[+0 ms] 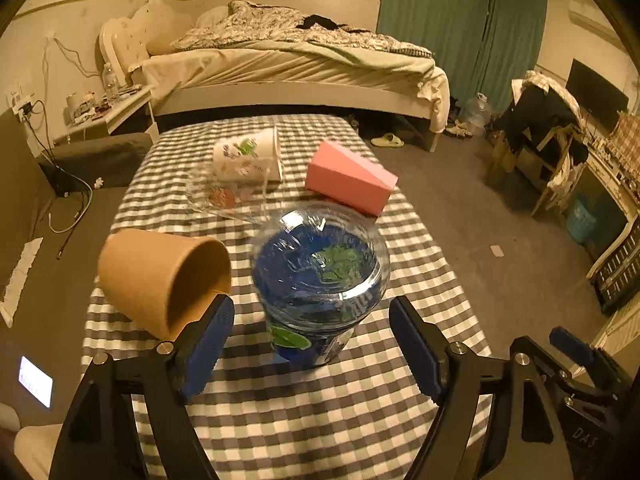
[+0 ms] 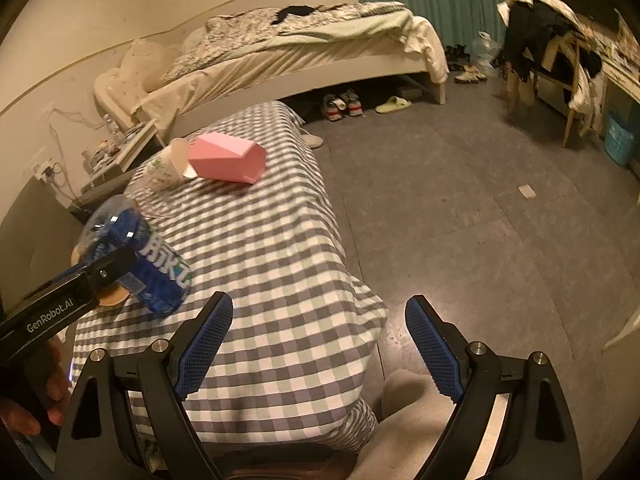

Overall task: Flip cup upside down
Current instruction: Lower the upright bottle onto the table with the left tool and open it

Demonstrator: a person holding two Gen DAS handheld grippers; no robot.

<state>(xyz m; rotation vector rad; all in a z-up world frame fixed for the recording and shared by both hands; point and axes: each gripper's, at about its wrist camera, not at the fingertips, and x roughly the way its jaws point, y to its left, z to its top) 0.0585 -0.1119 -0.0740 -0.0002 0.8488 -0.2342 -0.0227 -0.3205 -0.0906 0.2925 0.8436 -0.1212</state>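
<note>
A blue printed cup with a clear dome lid (image 1: 320, 280) stands upright on the checked tablecloth (image 1: 304, 412), between the open fingers of my left gripper (image 1: 312, 340), untouched by the pads. It also shows in the right wrist view (image 2: 132, 256), with the left gripper's finger (image 2: 100, 272) beside it. A brown paper cup (image 1: 160, 280) lies on its side at the left. A white printed cup (image 1: 248, 156) and a clear plastic cup (image 1: 228, 196) lie on their sides farther back. My right gripper (image 2: 320, 348) is open and empty over the table's near right edge.
A pink box (image 1: 352, 178) lies behind the blue cup. A bed (image 1: 296, 68) stands beyond the table, a nightstand (image 1: 112, 108) at the left. The right gripper's body (image 1: 576, 384) sits at the lower right of the left wrist view. Chair with clothes (image 2: 548, 52) across the floor.
</note>
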